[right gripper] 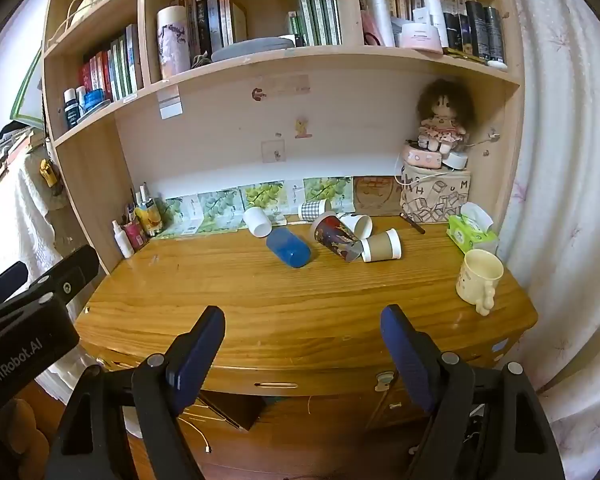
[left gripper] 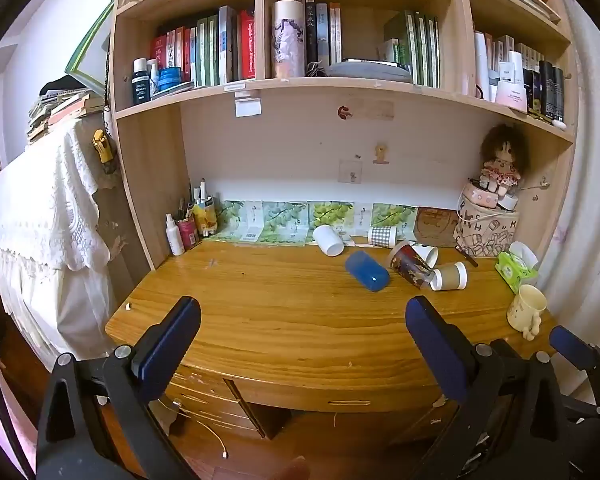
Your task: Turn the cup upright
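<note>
Several cups lie on their sides at the back of the wooden desk (left gripper: pixel 284 320): a blue cup (left gripper: pixel 367 271) (right gripper: pixel 288 253), a white cup (left gripper: pixel 328 240) (right gripper: pixel 257 221), a dark patterned cup (left gripper: pixel 410 265) (right gripper: pixel 336 237), a brown paper cup (left gripper: pixel 449 276) (right gripper: pixel 381 245) and a checked cup (left gripper: pixel 382 236) (right gripper: pixel 313 209). A cream mug (left gripper: pixel 526 307) (right gripper: pixel 479 277) stands upright at the right. My left gripper (left gripper: pixel 302 314) is open and empty in front of the desk's edge. My right gripper (right gripper: pixel 303 322) is open and empty, also short of the desk.
A green tissue pack (right gripper: pixel 472 234), a printed box with a doll (right gripper: pixel 436 192) and a bottle and pen holder (right gripper: pixel 138 228) stand along the back. Bookshelves hang above. Drawers (right gripper: pixel 276 385) sit under the desk front. A curtain (right gripper: pixel 560 200) hangs at the right.
</note>
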Motion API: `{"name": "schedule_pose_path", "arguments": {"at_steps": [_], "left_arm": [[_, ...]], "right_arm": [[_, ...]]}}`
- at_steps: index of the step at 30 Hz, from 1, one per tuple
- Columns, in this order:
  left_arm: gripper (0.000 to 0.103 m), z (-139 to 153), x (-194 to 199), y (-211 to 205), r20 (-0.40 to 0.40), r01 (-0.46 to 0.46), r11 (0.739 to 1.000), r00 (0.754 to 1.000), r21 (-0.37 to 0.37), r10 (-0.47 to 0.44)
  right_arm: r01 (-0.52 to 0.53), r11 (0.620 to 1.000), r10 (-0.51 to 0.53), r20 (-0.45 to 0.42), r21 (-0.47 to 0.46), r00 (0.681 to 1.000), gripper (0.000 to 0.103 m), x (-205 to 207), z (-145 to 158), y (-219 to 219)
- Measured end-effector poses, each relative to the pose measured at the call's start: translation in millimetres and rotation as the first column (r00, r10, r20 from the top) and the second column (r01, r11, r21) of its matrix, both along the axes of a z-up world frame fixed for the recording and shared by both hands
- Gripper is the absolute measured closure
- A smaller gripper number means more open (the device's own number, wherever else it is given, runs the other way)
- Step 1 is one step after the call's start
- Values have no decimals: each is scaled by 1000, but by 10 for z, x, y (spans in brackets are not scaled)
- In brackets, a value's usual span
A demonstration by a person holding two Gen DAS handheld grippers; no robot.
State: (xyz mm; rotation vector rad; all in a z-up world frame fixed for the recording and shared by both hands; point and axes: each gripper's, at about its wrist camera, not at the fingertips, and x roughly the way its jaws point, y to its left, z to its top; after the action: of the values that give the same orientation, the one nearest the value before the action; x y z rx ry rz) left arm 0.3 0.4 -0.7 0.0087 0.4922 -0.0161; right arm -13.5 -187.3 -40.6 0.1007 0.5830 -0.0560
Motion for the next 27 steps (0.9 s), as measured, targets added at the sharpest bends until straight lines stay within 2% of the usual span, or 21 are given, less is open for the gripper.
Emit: {"name": "schedule_pose_path", "arguments": {"at_steps": [15, 27], "left_arm": [[1, -56, 85, -56, -7, 9, 1000, 1000, -4, -9], [1, -55, 127, 338, -24, 48, 997, 998, -54, -49]], "right_arm": [[-7, 1000, 7, 0, 1, 1000, 22, 57, -8, 126], [4, 1000, -4, -2, -9, 1000, 22, 43, -2, 291]]}}
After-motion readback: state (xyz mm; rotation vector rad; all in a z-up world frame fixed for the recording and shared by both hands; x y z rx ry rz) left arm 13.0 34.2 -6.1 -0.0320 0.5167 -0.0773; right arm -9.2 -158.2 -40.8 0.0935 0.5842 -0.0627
